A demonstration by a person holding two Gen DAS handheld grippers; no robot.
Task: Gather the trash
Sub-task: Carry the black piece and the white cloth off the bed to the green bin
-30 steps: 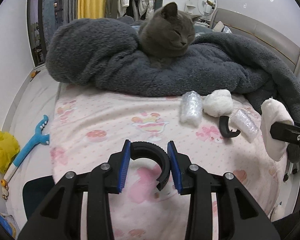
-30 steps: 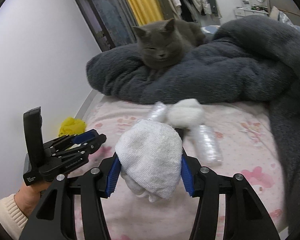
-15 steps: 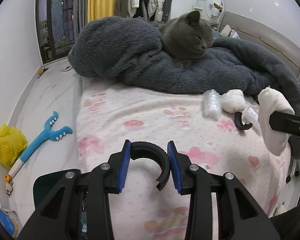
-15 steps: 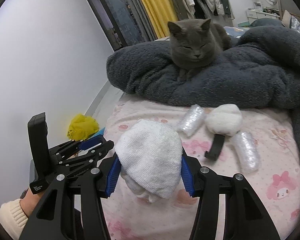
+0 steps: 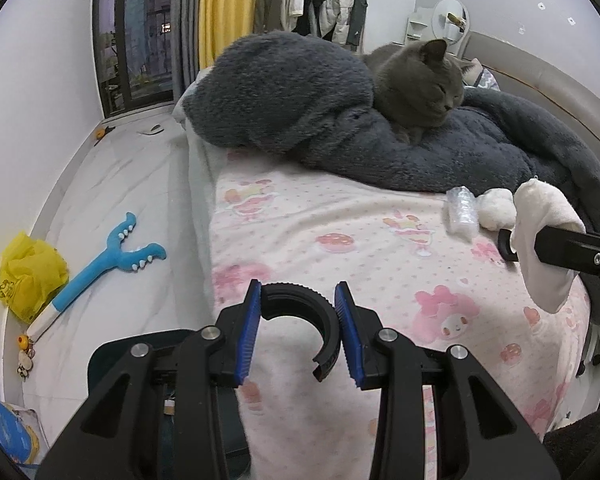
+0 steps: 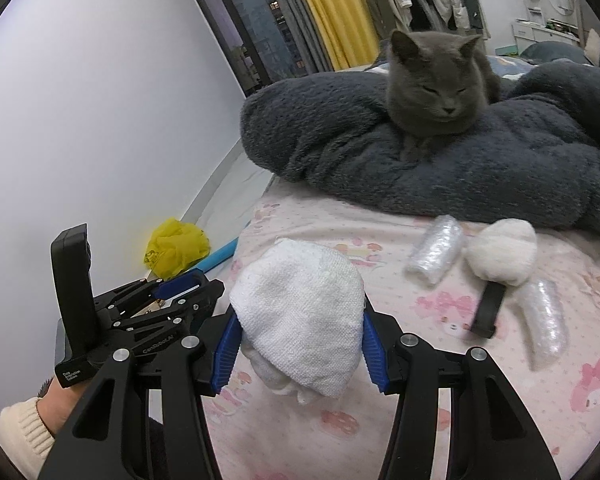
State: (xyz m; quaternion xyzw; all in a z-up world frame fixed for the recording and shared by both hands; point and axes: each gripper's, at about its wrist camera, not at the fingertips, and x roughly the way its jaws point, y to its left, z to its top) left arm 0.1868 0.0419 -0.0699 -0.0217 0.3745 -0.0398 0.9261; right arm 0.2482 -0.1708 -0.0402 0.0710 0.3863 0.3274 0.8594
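Note:
My left gripper (image 5: 298, 334) is shut on a black C-shaped plastic clip (image 5: 300, 304), held over the front edge of the pink bed. My right gripper (image 6: 298, 338) is shut on a crumpled white cloth (image 6: 300, 320); the cloth also shows at the right of the left wrist view (image 5: 544, 240). On the bed lie two clear plastic wraps (image 6: 434, 254) (image 6: 546, 318), a white wad (image 6: 504, 250) and a second black clip (image 6: 488, 308). My left gripper also shows at the lower left of the right wrist view (image 6: 188, 284).
A grey cat (image 6: 440, 88) rests on a dark fluffy blanket (image 6: 460, 168) at the back of the bed. A yellow bag (image 5: 30, 276) and a blue toy (image 5: 108, 256) lie on the floor at the left. A dark bin (image 5: 112, 360) sits below my left gripper.
Both grippers have drawn back and to the left from the bed, keeping their loads. The trash on the bed now lies farther right; more floor shows.

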